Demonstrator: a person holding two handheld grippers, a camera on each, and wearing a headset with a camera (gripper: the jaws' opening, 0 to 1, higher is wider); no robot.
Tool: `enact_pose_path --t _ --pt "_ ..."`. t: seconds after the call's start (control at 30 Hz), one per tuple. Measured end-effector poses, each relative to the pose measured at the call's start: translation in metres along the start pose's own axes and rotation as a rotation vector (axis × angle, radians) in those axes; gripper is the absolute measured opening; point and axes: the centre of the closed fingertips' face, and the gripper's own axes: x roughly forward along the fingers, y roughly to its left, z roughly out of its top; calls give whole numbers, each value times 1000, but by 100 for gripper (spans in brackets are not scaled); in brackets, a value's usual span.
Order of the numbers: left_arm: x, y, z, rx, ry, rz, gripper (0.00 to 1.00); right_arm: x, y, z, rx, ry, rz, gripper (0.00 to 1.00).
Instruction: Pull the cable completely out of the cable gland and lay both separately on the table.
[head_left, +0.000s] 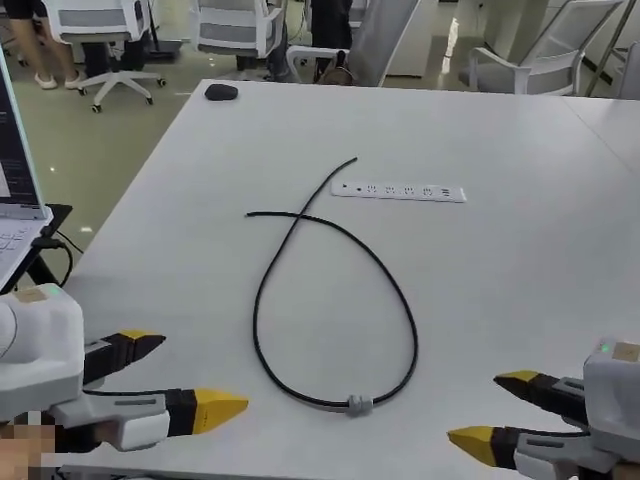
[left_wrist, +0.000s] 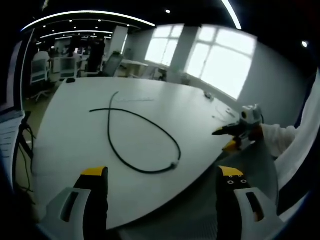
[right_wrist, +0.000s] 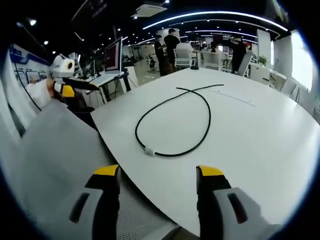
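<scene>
Cable (head_left: 256, 320), black: lay in one crossed loop, centre frame, on the white table (head_left: 520, 280). Left gripper (head_left: 202, 372), right gripper (head_left: 473, 407): lower corners, jaws apart, empty, bodies cropped. Cable gland (head_left: 359, 405), grey: sat at the loop's bottom. We judged one claw should pin the gland, the other draw the cable straight; gland detail was unreadable.
</scene>
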Motion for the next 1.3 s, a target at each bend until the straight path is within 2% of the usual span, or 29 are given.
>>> enact_pose_path --t 0.2,0.6,0.77,0.9,1.13,1.3 --pt "3 4 -1 -18 -6 11 89 11 -1 -6 -31 50 28 64" --pt "4 9 0 -34 -13 20 89 35 4 -1 -49 65 100 65" --pt "5 10 -2 -34 -4 20 88 40 5 1 -58 65 116 66" --pt "6 11 -1 -54 -17 13 87 46 3 3 -70 70 119 65" --pt "8 12 -4 -59 -12 11 87 53 -1 3 -90 87 134 66" --pt "6 13 -1 -64 -27 15 86 59 -2 2 -119 101 141 66"
